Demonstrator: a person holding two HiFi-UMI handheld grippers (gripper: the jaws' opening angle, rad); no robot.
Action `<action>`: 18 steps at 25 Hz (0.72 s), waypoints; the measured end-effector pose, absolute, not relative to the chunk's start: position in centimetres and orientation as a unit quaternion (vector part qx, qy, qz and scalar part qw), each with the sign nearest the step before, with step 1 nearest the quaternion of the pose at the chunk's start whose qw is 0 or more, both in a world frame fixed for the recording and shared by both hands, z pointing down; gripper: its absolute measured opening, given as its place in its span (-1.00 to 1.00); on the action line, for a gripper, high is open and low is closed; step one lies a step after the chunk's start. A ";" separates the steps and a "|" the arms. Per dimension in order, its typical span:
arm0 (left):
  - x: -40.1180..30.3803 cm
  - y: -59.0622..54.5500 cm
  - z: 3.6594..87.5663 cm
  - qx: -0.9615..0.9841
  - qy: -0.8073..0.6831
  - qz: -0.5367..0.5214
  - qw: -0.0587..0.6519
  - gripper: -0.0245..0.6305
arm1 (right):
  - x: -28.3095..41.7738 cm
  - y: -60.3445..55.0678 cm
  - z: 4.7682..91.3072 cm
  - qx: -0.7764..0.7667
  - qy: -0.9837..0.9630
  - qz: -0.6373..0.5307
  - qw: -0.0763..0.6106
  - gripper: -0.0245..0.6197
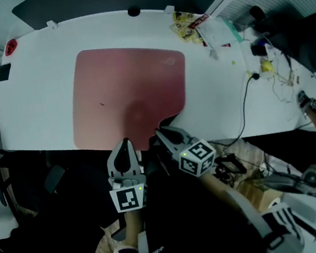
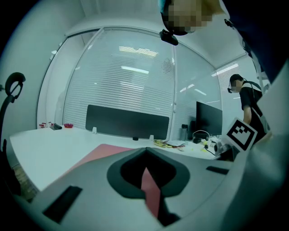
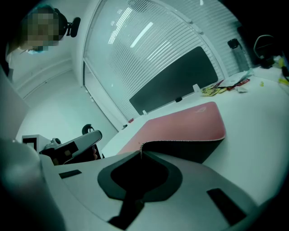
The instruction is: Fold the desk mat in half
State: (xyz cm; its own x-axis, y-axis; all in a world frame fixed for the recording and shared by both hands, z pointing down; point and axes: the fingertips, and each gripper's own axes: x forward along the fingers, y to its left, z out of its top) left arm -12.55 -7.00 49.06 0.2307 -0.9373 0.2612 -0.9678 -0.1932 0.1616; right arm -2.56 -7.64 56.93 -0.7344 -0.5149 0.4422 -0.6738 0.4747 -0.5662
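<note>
Head view, nearest first: the left gripper (image 1: 126, 146) and right gripper (image 1: 162, 133) are each pinched shut on the near edge of the pink desk mat (image 1: 128, 87), which lies mid-tabletop (image 1: 35, 97), reaching its near edge. The raised edge curls over limply, dark underside showing, so the mat seems light, thin and floppy. Both holds sit right of its near left corner, which may lag.

office, open-plan look. long white desk (image 1: 37, 108) with a black divider panel (image 2: 126, 122) along its far edge. glass partition wall with horizontal white blinds (image 2: 126, 76) behind it. black flat monitor (image 2: 208, 118), loose black cable (image 1: 245, 107), a person (image 2: 247, 101) standing by the next desk.
</note>
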 end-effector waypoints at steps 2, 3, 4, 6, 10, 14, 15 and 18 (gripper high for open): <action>-12.9 -7.3 48.4 0.763 -0.630 0.047 0.137 -0.92 | -3.0 -8.2 56.7 0.334 -0.861 0.368 0.107 -0.88; -13.0 -7.5 48.1 0.760 -0.635 0.045 0.132 -0.92 | -3.3 -8.5 56.5 0.327 -0.865 0.365 0.109 -0.88; -13.1 -7.6 47.8 0.756 -0.640 0.043 0.128 -0.92 | -3.5 -8.7 56.4 0.320 -0.868 0.363 0.111 -0.88; -13.3 -7.7 47.2 0.750 -0.650 0.042 0.119 -0.92 | -3.9 -9.1 56.0 0.306 -0.874 0.359 0.115 -0.88; -13.2 -8.1 46.3 0.736 -0.668 0.037 0.104 -0.92 | -4.5 -10.0 55.4 0.278 -0.889 0.344 0.118 -0.88; -12.7 -8.2 45.5 0.730 -0.677 0.031 0.095 -0.92 | -5.2 -10.2 54.9 0.259 -0.899 0.330 0.127 -0.88; -12.5 -8.1 45.3 0.729 -0.678 0.030 0.094 -0.92 | -5.3 -10.2 54.8 0.256 -0.901 0.327 0.127 -0.88; -12.5 -7.9 44.9 0.727 -0.679 0.026 0.096 -0.92 | -5.8 -10.6 54.4 0.255 -0.906 0.312 0.130 -0.88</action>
State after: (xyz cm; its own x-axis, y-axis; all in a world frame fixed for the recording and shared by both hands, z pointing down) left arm -12.55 -7.95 44.90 0.0761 -0.9830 0.1673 -0.9928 -0.0592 0.1040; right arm -5.82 -10.59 54.44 -0.8364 -0.3806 0.3945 -0.5428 0.6752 -0.4994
